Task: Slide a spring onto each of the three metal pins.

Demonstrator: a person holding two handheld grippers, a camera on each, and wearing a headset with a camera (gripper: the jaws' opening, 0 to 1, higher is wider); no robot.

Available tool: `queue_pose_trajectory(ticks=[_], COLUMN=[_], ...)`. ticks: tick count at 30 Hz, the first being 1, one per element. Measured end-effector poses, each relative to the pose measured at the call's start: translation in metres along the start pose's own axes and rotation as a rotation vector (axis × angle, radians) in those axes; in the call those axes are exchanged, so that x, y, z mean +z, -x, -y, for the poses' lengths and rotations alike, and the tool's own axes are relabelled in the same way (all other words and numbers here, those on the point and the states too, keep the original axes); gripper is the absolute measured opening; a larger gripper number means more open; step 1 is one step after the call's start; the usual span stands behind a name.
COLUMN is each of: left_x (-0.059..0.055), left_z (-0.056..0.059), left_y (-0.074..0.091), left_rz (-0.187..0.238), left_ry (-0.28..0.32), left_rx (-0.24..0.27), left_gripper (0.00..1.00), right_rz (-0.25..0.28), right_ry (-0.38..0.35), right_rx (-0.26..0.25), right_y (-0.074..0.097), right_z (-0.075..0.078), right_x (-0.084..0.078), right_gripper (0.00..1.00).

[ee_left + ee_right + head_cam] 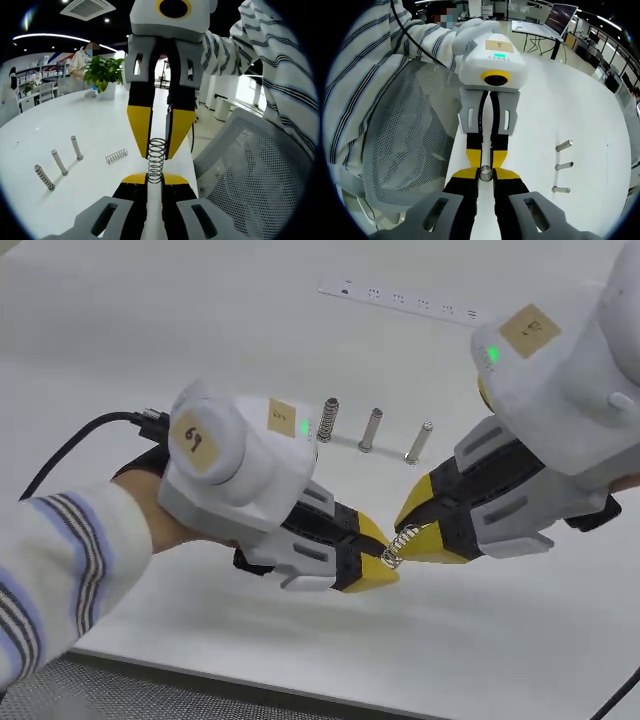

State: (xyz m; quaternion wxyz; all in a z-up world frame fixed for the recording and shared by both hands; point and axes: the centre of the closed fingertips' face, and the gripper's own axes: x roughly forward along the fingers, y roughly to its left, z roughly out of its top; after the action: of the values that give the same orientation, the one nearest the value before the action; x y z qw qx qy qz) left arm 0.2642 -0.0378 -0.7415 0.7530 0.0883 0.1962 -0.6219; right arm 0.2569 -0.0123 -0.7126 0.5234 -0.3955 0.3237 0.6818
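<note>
Left tongs (383,562) clenched on spring (399,545), right tongs (408,528) clamping its far end, coil ends hidden inside both

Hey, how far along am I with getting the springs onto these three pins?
Done: in the head view, the leftmost pin already wears the first spring.
In hand: the second spring is pinched between the left tongs and the right tongs.
Left: the middle pin and the rightmost pin are bare, and the third spring lies loose on the table.
</note>
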Motion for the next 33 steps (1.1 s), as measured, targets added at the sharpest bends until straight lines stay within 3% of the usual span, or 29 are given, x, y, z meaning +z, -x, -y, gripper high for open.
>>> queue_pose_trajectory(ticks=[13,18,33], left_x=[-0.003,0.001,-0.001], left_z=[0.005,0.008,0.005], left_y=[0.002,0.000,0.001], left_rz=[-0.042,-0.018,-0.030], left_ry=[-0.011,0.004,0.006], left_rx=[-0.014,-0.024,-0.012], left_gripper=[0.02,0.02,0.02], right_rz=[-0.033,-0.064,-0.099], right_ry=[0.036,0.048,0.048], right_rx=[0.022,0.045,0.053], right_y=[-0.006,-0.012,-0.014], right_z=[0.000,-0.004,-0.004], right_x=[-0.004,-0.008,-0.011], right_gripper=[0.12,0.11,0.08])
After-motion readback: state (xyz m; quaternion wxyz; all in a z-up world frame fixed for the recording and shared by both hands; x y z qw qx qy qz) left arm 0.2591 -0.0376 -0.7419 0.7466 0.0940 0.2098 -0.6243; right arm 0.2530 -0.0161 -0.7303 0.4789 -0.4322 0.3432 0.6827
